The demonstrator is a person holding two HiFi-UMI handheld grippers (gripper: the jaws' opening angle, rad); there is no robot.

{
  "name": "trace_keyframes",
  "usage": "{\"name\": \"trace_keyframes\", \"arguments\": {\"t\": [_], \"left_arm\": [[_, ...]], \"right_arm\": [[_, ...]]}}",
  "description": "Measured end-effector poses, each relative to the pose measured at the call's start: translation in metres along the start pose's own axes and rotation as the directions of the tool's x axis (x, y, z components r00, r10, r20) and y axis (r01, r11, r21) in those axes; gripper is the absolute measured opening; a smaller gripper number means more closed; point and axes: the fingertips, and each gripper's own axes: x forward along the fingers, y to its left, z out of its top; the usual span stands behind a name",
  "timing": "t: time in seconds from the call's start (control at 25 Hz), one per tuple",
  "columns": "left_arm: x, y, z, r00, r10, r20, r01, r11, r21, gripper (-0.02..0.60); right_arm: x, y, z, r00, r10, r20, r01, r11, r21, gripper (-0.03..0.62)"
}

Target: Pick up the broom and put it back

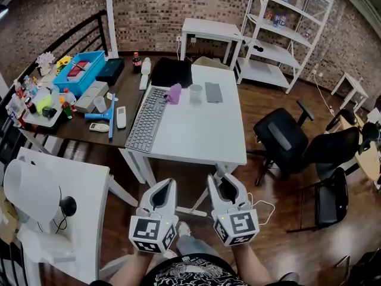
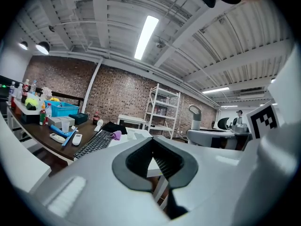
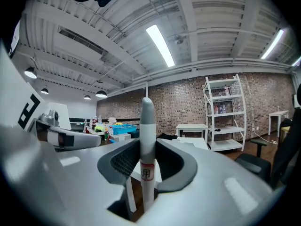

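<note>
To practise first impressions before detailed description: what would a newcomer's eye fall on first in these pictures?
First, the pale broom handle standing upright, clamped in the right gripper, dead centre of the right gripper view. Next, in the head view, the white table ahead, carrying a black keyboard and a purple cloth, and the cluttered dark table to its left.

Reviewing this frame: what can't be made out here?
Right gripper view: the brush end of the broom handle is hidden below the right claw.
Head view: the same handle can't be picked out at the claw.
Head view: the bottles on the brown table are too small.
</note>
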Motion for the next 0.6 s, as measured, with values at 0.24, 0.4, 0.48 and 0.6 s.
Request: {"name": "trace_keyframes", "arguments": {"t": [0.24,0.4,0.48,0.6], "left_arm": [[-0.011,-0.009,-0.007,1.0,-0.016,-0.003,0.016,1.0,-0.005,0.005],[-0.017,-0.012,-0.011,1.0,-0.017,-0.01,0.017,1.0,-0.009,0.005],[-0.019,-0.012,-0.012,1.0,-0.017,-0.015,0.017,1.0,-0.011,0.005],[-0.021,-0.009,-0.014,1.0,-0.014,-0.021,0.013,1.0,-0.014,0.005]], "right_arm": [[-0.022,0.003,0.0,1.0,-0.025,0.01,0.025,1.0,-0.004,0.097],[-0.03,0.004,-0.006,0.999,-0.037,0.002,0.037,0.999,-0.003,0.097],[-0.03,0.005,-0.007,0.999,-0.038,0.001,0.038,0.999,-0.002,0.097],[-0.029,0.006,-0.008,0.999,-0.039,-0.002,0.039,0.999,-0.003,0.097]]}}
